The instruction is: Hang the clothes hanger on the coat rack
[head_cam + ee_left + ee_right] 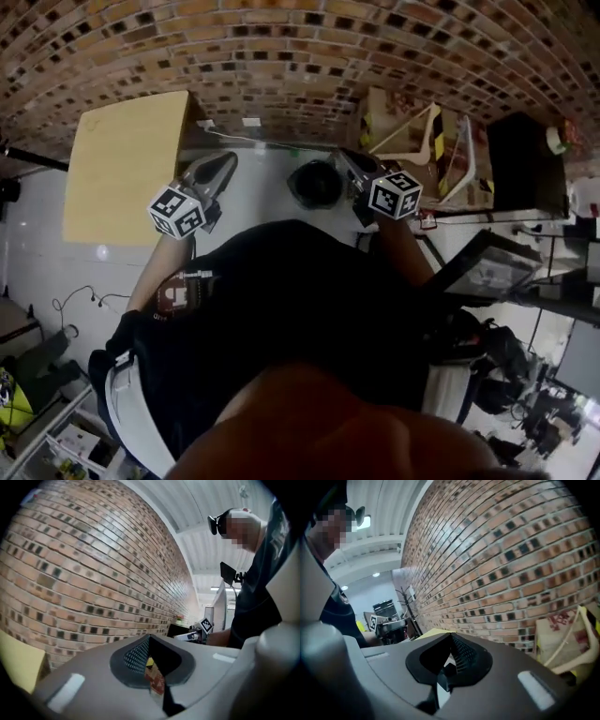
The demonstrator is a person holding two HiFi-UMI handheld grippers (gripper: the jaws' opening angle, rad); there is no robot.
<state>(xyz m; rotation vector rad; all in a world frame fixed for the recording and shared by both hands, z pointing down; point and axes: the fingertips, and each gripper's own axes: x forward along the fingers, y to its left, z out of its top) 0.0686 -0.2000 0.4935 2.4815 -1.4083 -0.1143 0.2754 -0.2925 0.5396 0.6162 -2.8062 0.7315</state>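
Room: a brick wall (281,56) is running across the far side, and a white panelled ceiling (379,508) with lights is showing above it.
Floor: a glossy white floor (262,192) is reflecting light in front of the wall.
Person: a person (281,319) in a dark top is standing facing the wall and holding both tools out in front.
Left gripper: the left gripper (228,159) is pointing toward the wall. Its jaws are meeting at the tips with nothing between them.
Right gripper: the right gripper (342,159) is also pointing toward the wall, its jaws pressed together and empty.
Hanger: a cream triangular frame, apparently the hanger (412,131), is leaning on cardboard boxes (455,141) at the far right by the wall, apart from both grippers.
Coat rack: a dark branching coat rack (405,603) is standing far off to the left along the wall, well apart from the hanger.
Yellow board: a yellow board (122,164) is leaning at the wall on the left, near the left gripper.
Other things: a black round object (314,185) is sitting on the floor between the grippers, and a black cabinet (525,164) is standing to the right of the boxes.
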